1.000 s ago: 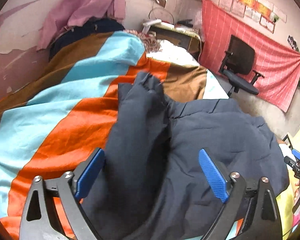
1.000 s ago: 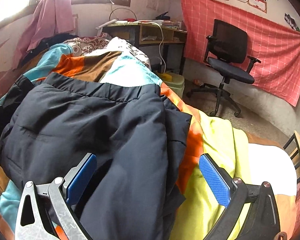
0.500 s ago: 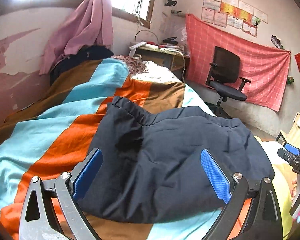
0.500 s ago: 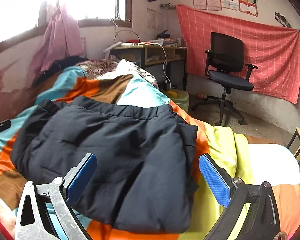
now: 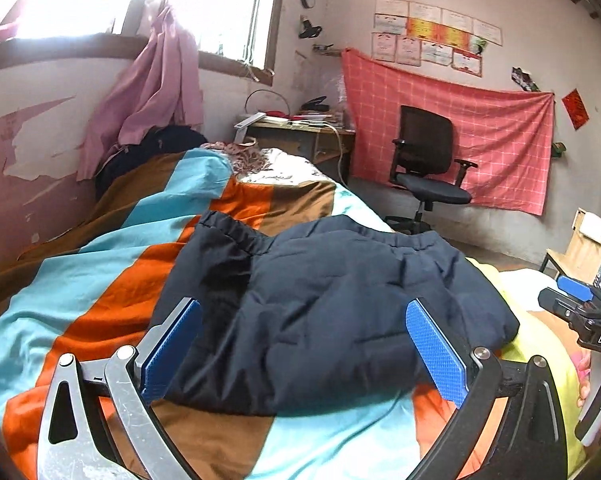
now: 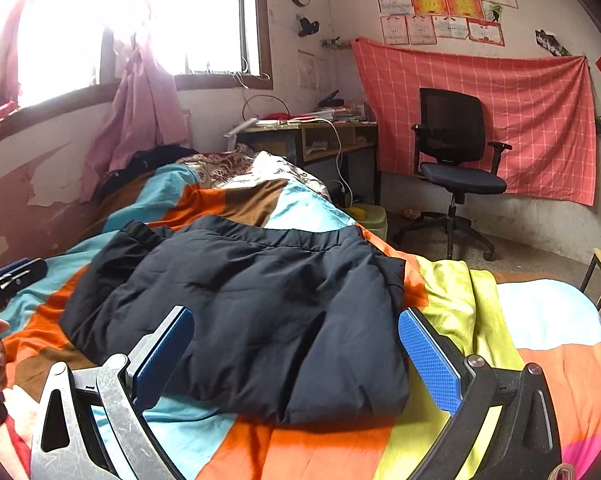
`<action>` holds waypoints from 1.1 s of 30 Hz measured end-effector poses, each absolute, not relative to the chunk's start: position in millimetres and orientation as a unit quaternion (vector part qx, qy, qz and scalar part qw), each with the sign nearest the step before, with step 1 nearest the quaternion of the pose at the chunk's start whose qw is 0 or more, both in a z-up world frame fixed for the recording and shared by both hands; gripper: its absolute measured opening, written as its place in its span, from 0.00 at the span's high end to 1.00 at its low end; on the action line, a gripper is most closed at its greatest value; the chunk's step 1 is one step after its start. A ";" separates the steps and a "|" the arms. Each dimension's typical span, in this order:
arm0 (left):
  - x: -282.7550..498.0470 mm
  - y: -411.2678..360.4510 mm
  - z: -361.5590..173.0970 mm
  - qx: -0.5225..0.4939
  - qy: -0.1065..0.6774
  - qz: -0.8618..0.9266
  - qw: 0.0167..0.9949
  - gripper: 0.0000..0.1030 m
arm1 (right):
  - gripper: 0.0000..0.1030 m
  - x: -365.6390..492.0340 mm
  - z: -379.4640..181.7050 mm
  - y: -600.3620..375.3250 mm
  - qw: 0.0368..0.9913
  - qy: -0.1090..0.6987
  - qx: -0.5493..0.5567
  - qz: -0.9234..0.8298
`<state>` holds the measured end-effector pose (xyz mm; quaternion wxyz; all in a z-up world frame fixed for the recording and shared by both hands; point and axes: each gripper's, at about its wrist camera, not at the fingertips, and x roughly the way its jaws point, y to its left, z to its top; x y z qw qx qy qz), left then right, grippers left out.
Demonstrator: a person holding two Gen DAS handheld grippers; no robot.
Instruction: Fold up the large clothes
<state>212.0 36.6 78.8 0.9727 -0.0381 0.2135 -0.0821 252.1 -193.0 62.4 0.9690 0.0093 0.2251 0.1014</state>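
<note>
Two hand-held grippers hang over a big bed with a striped cover of blue, orange and brown. On the bed lies the jacket, dark and puffy, folded into a thick bundle near the middle of the cover. It lies flat and nothing holds it.

I think the fold now in hand is done and the jacket has been let go. The left hand-held gripper is wide, and its jaws have just been opening; nothing is between the blue pads but air, with the jacket lying further off. The right hand-held gripper is wide too and holds nothing.

Next, I think the bundle needs one more fold or a tidy-up. The near edge looks lumpy, and one corner on the far left sticks out. To fold again, both grippers must come down to the near edge and pinch the cloth. The jacket is thick, so a small pinch may slip.

Around the bed are a pink cloth by the window, a red cloth on the wall, a chair and a bench with small things on it. A yellow-green blanket lies just beside the jacket on the right. It could get caught in a grab there.
</note>
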 end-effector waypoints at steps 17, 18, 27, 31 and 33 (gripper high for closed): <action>149.6 17.9 66.3 -0.027 0.209 -0.075 0.975 0.02 | 0.00 173.1 64.1 -180.9 0.978 0.183 0.022 0.093; 147.0 18.9 65.5 -0.028 0.212 -0.076 0.974 0.02 | 0.00 169.5 63.9 -180.9 0.978 0.182 0.023 0.094; 129.4 14.7 58.6 -0.019 0.219 -0.068 0.973 0.02 | 0.00 145.3 58.5 -172.0 0.978 0.180 0.030 0.099; 122.8 17.3 55.2 -0.019 0.216 -0.061 0.974 0.02 | 0.00 137.6 53.7 -168.1 0.978 0.183 0.031 0.100; 118.5 18.2 52.6 -0.015 0.215 -0.059 0.975 0.02 | 0.00 134.4 51.1 -167.5 0.977 0.186 0.035 0.101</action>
